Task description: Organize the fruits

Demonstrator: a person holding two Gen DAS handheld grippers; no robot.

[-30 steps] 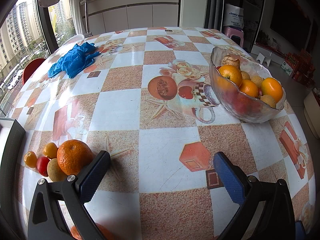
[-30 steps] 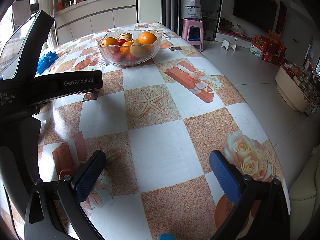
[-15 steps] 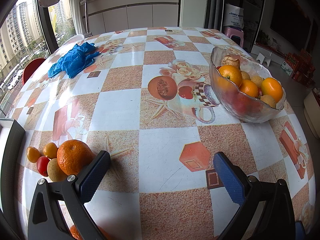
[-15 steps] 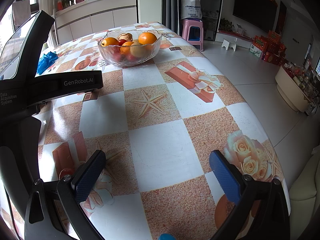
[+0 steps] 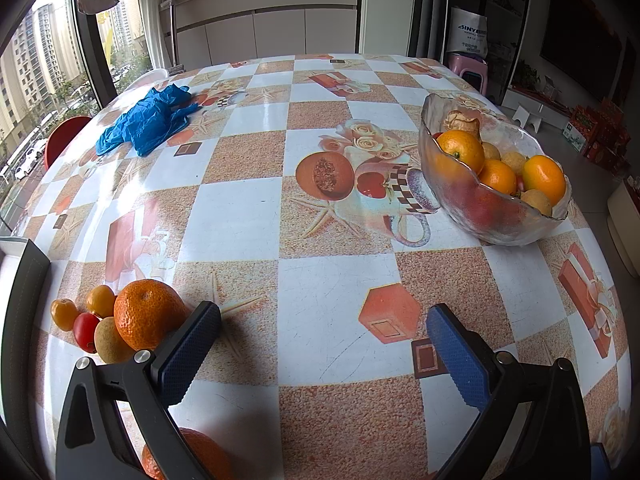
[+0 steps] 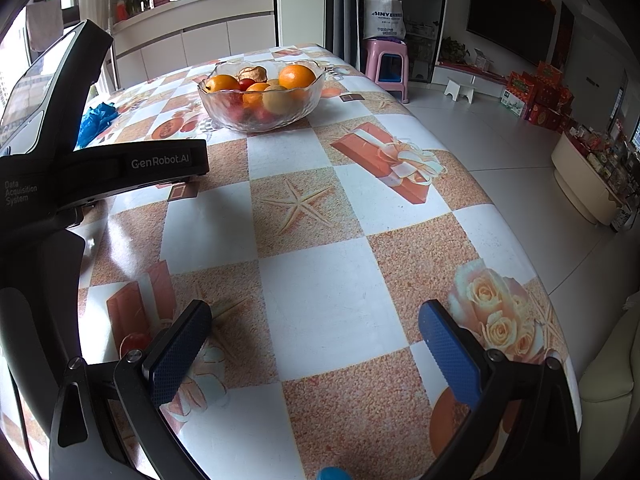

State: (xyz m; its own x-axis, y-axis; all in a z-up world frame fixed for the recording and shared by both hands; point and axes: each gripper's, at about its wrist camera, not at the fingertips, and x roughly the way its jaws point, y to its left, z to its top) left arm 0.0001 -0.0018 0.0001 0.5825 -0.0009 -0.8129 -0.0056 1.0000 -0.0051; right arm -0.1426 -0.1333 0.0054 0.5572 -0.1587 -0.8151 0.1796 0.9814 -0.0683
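Note:
A glass bowl holding oranges and other fruit stands at the right of the table in the left wrist view. A loose cluster lies at the near left: a large orange, two small yellow-orange fruits, a red tomato and a kiwi. Another orange shows partly under the left finger. My left gripper is open, its left finger just right of the cluster. My right gripper is open over bare tablecloth, empty.
Crumpled blue gloves lie at the table's far left. The other gripper's black body fills the left of the right wrist view. The table's right edge drops to a tiled floor with a pink stool.
The left wrist view has shifted very slightly, so the fruit cluster sits a bit further right. The right gripper has not moved.

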